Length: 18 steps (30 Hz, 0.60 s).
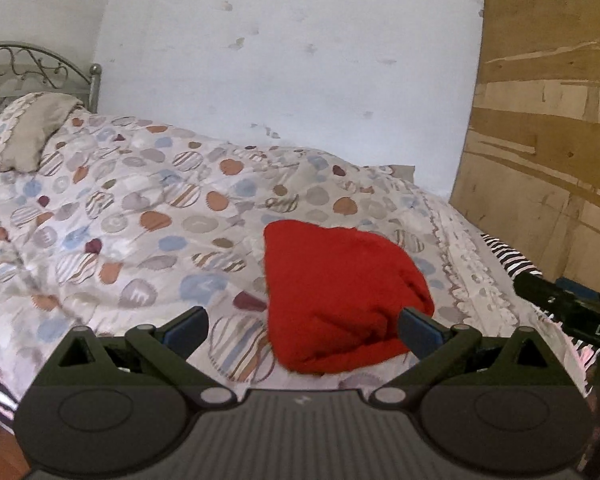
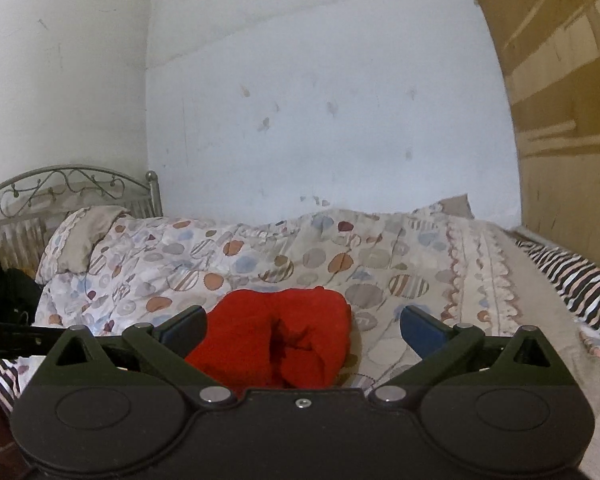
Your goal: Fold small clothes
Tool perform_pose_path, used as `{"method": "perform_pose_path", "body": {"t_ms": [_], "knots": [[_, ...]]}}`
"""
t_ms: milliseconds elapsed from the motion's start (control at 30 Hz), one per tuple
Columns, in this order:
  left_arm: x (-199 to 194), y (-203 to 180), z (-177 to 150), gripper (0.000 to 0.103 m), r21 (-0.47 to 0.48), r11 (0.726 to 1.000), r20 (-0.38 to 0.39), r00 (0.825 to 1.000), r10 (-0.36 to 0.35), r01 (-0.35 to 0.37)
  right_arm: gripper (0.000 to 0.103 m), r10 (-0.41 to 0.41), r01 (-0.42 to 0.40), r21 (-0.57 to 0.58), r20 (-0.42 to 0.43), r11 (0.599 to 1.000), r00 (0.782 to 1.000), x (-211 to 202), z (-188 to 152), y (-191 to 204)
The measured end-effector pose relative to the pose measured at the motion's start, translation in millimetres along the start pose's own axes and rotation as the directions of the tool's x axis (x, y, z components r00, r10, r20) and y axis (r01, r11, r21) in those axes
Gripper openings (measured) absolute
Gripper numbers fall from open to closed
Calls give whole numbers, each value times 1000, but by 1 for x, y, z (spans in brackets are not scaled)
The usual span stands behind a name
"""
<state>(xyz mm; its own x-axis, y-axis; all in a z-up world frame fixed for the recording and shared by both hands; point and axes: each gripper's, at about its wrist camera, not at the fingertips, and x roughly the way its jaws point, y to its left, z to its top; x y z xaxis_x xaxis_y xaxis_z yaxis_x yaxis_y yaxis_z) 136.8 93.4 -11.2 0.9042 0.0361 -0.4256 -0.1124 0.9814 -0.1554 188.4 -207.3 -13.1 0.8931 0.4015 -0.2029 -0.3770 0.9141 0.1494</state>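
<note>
So the red knit garment (image 1: pixel 340 296) sat bunched up on the patterned duvet (image 1: pixel 140 208), lower centre-right in the left wrist view and lower centre in the right one. Both tools were spread wide with nothing in them: left gripper (image 1: pixel 302 330) and right gripper (image 2: pixel 303 328), neither touching it. It looked soft, light and floppy, probably a bit stretchy, so I'd guess pinching an outer edge or corner beats grabbing the thick lump in the middle.

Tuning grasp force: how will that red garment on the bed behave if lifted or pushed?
Red garment looks soft and bunched, so probably floppy and will likely unfold if lifted. On the rumpled quilt, a push would probably drag and bunch it rather than slide it.
</note>
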Motion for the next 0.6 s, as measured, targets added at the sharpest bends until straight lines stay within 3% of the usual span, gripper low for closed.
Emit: {"method": "perform_pose_path", "body": {"t_ms": [333,600], "knots": [[-21,12,-38,102,17,998,35,998,53,-54,103,-67,67,-22,-10,998,998,-37,-37,19],[-15,16,-54,102,27,998,0,998,57,-57,103,-111,112,16,-38,994,993,-44,-58,21]]}}
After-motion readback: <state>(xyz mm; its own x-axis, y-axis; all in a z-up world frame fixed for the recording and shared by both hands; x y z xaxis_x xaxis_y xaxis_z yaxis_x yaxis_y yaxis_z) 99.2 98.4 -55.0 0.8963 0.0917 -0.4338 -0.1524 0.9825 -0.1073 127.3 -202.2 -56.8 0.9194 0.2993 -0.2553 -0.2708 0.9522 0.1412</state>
